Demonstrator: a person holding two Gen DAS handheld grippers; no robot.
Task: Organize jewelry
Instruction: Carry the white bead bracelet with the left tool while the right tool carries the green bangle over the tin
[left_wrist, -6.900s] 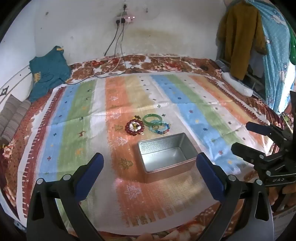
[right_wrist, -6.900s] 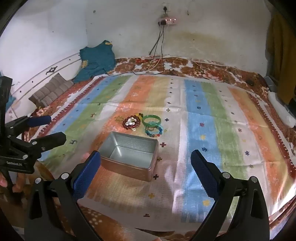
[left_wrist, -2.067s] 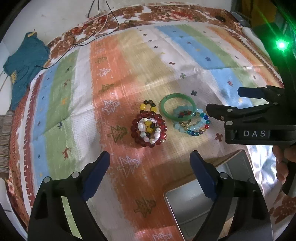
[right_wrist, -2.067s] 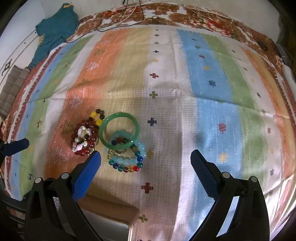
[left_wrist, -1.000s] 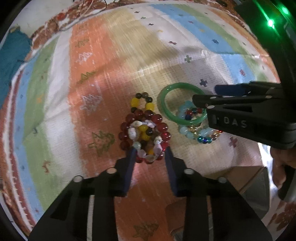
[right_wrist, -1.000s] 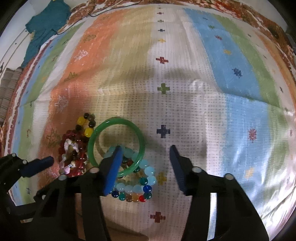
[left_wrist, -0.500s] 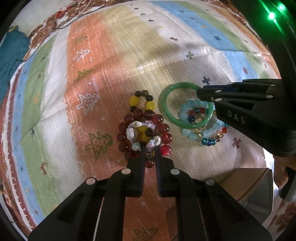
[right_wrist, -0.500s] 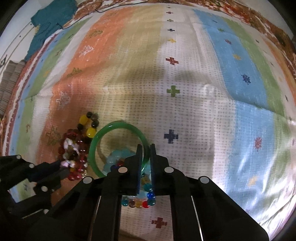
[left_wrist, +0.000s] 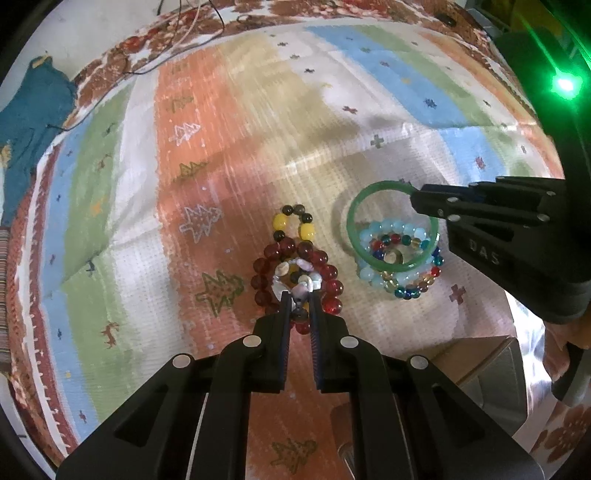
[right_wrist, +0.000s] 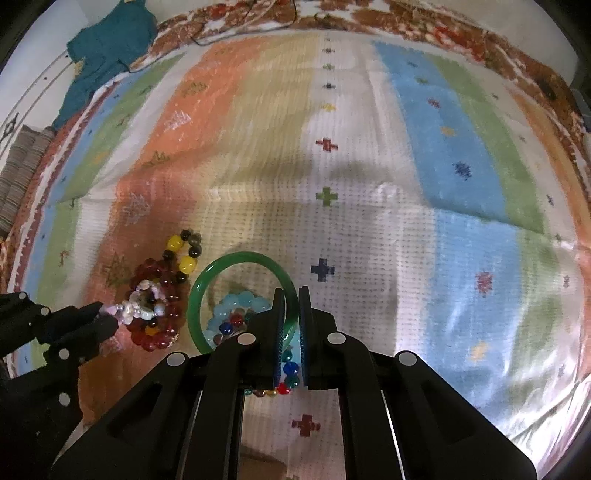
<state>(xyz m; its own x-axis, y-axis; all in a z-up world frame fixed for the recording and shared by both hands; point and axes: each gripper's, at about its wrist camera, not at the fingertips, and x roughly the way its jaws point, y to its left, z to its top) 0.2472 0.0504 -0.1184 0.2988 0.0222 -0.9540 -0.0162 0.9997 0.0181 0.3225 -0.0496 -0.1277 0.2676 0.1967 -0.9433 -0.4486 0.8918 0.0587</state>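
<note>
Several bracelets lie together on the striped cloth (left_wrist: 221, 129). My left gripper (left_wrist: 299, 296) is shut on a pale stone-chip bracelet (left_wrist: 303, 275) that rests inside a dark red bead bracelet (left_wrist: 328, 273). A yellow-and-black bead bracelet (left_wrist: 293, 221) lies just beyond them. My right gripper (right_wrist: 291, 290) is shut on the near rim of a green bangle (right_wrist: 199, 291), which is tilted up off a light-blue and multicoloured bead bracelet (right_wrist: 236, 306). The left wrist view shows the right gripper (left_wrist: 413, 195) holding the bangle (left_wrist: 354, 221) from the right. The right wrist view shows the left gripper (right_wrist: 105, 314) at the pale bracelet (right_wrist: 136, 310).
An open metal tin (left_wrist: 491, 369) sits near me at the lower right, partly hidden. A teal garment (right_wrist: 107, 48) and cables (left_wrist: 177, 37) lie at the far edge. A grey folded cloth (right_wrist: 18, 173) is at the left. A person's hand (left_wrist: 565, 332) holds the right gripper.
Both grippers came down open over the bracelets and closed, the left on the pale bracelet and the right on the green bangle. The bangle's held edge has since risen a little.
</note>
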